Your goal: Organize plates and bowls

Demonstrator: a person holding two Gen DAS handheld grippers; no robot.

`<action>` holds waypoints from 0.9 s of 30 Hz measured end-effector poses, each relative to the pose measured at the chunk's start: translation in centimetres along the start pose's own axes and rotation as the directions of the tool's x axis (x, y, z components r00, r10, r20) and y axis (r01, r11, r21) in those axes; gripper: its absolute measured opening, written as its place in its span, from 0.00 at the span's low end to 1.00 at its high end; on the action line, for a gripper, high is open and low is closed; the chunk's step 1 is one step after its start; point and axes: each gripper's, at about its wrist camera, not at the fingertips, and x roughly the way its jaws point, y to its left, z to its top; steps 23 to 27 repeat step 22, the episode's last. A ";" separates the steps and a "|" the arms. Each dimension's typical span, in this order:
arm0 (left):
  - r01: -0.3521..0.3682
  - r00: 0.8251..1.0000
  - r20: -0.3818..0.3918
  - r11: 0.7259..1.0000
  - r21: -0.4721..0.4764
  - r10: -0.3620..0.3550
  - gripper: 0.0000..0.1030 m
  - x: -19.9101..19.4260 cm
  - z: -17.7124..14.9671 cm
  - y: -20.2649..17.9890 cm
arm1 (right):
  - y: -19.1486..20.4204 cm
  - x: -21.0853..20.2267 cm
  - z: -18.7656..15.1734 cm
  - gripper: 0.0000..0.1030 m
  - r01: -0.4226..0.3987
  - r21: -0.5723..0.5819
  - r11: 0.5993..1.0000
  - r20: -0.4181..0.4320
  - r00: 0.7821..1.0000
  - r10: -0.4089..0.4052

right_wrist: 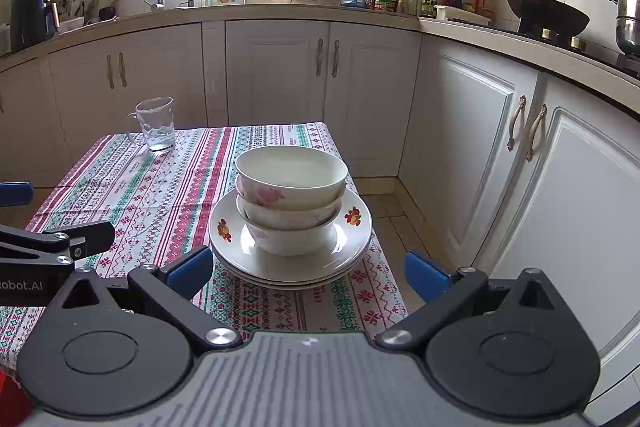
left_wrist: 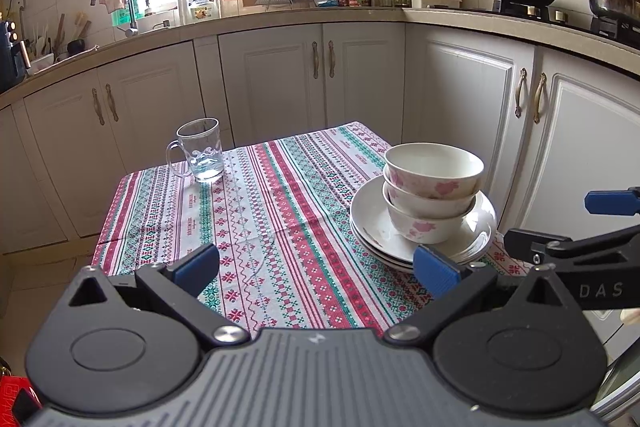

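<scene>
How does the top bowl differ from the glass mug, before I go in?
The top bowl is opaque white with pink flowers; the glass mug is clear. The bowl is wide, low and handleless; the mug is tall and narrow with a side handle. The bowl sits nested on two other bowls over stacked plates; the mug stands alone on the tablecloth at the far left corner. Both stand upright.

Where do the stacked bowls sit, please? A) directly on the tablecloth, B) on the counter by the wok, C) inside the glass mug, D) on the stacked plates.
D: the bowls rest nested on the plates, which lie on the tablecloth, apart from the mug.
</scene>
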 end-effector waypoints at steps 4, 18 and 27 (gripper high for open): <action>-0.001 1.000 0.001 1.000 0.000 0.001 0.99 0.0 0.0 0.0 | 0.0 -0.1 0.0 1.00 0.000 -0.001 1.000 0.000 1.000 0.000; -0.005 1.000 0.001 1.000 -0.002 0.005 0.99 -0.2 0.0 -0.1 | 0.0 -0.2 0.2 1.00 0.006 -0.004 1.000 0.003 1.000 -0.006; -0.007 1.000 0.005 1.000 0.000 0.007 0.99 -0.3 0.1 -0.1 | 0.0 -0.2 0.1 1.00 0.006 -0.004 1.000 0.004 1.000 -0.006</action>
